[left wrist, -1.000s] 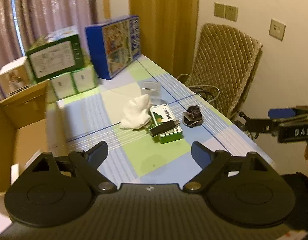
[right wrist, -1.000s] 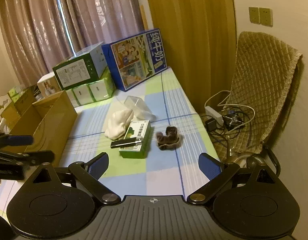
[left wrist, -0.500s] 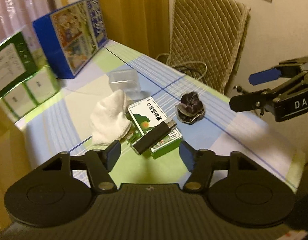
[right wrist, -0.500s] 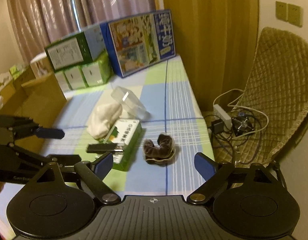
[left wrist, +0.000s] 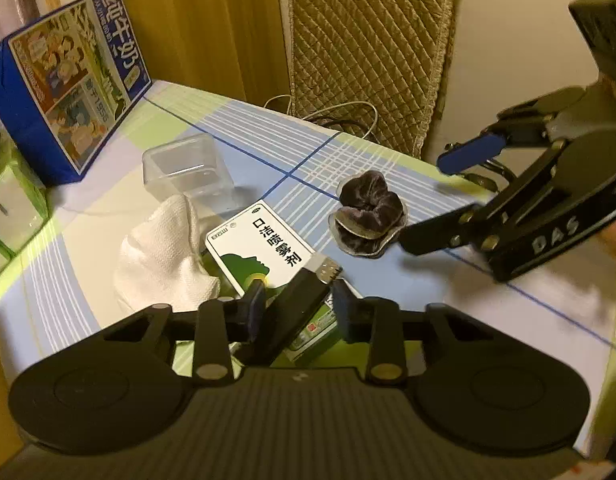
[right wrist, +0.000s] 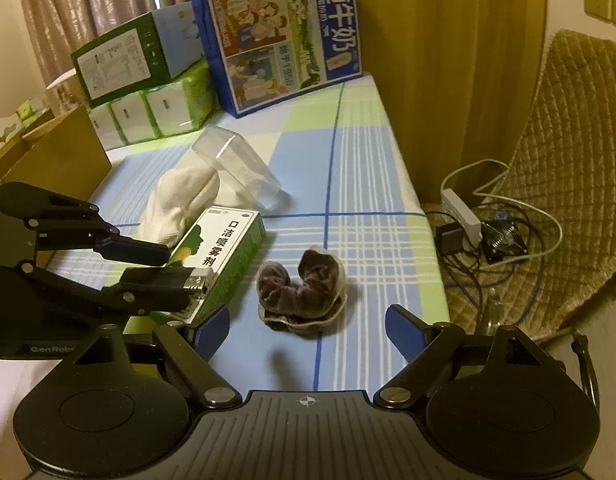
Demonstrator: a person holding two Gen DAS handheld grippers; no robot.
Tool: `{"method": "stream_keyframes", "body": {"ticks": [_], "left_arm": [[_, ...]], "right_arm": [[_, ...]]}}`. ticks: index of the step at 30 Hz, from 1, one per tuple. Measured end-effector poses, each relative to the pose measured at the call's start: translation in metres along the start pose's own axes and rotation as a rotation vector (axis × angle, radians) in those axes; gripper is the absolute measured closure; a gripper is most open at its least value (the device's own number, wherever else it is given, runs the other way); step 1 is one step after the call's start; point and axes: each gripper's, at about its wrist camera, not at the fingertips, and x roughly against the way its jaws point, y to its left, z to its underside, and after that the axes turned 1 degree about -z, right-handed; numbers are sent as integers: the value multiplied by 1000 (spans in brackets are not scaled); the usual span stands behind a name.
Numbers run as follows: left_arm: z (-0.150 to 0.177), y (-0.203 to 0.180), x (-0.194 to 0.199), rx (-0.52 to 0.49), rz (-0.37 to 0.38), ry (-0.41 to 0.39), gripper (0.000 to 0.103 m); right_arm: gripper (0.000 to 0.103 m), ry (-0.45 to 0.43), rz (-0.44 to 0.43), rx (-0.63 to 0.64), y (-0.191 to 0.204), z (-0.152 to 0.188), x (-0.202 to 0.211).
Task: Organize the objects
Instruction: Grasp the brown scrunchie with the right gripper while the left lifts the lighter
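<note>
Left gripper [left wrist: 298, 306] closing narrow around black USB stick [left wrist: 298, 298], pads flanking, contact not confirmed. Stick lying diagonally atop green spray box [left wrist: 264, 254], between fingers. Advising squeeze across stick body, lifting straight to avoid dragging box. Right gripper [right wrist: 308, 326] hanging spread wide, empty, dark scrunchie [right wrist: 302, 286] just ahead between fingers.

Open surface [right wrist: 359, 184] runs up the middle right of the right wrist frame. At centre left, the white cloth [right wrist: 176, 200], tipped clear container [right wrist: 240, 172] and green box [right wrist: 224, 256] crowd together; stacked cartons [right wrist: 284, 40] wall off the top.
</note>
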Motion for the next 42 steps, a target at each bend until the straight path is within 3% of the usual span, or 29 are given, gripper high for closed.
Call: {"method": "stream_keyframes", "body": {"ticks": [3,8,14,22,32,42], "left_arm": [[-1,0,0,19,-14,5,85],[3,-3,5,66,-48,11,86],[6,-1,11,129,-74,8,86],[23,1,32,198,-121,12,86],[78,-7,47,270,-187,82,86],[92,-10,47,267,-197,67,84]], "right_arm": [[20,0,-10,18,1,-1,-7],[21,-7,-12,64,2,-2,-19],[30,4,-16,118,7,-2,-41],[73,22,-4,117,10,-1,-43],[76,45,-37,-8,10,4,-16],[76,42,-50,-20,17,5,-7]]}}
